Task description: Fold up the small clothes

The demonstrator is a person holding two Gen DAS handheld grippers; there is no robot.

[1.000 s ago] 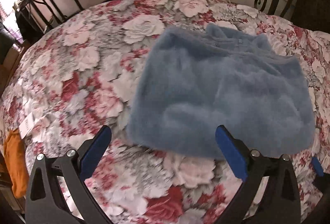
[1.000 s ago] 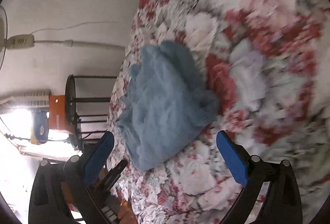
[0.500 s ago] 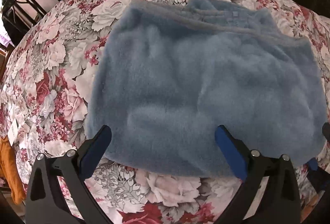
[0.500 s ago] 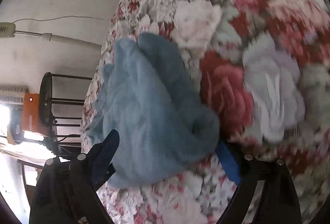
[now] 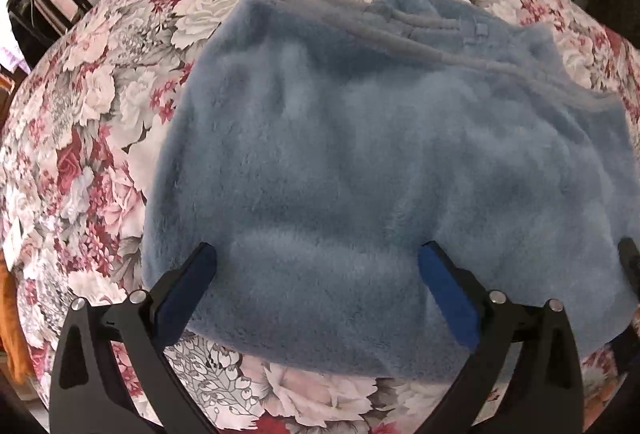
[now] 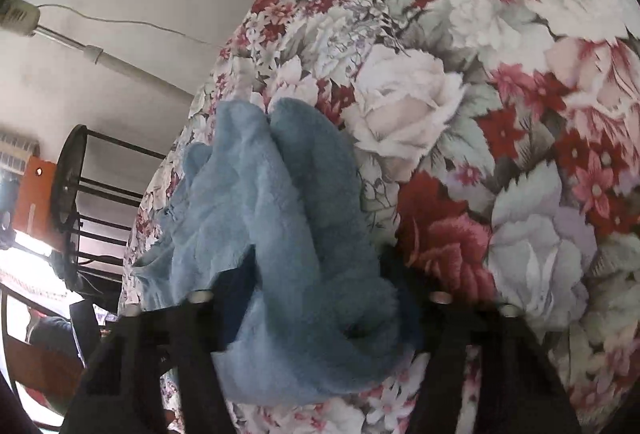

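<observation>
Garment: fluffy blue garment (image 5: 380,162) is lying mid-frame on my floral bedspread (image 5: 100,106)
Left gripper (image 5: 316,254): I am holding it wide
Right gripper (image 6: 320,298): I am clamping garment's edge, lower centre

Since a second ago my left gripper (image 5: 316,274) has closed in on the blue fleece garment (image 5: 380,162), which filled only the middle of its view and now spreads across most of it, its near hem lying between my parted blue pads (image 5: 448,294). My right gripper (image 6: 316,298) has come from hovering well clear of the garment's corner (image 6: 320,314) to being pushed over it, so the bunched fleece now sits between the fingers and hides their pads.
</observation>
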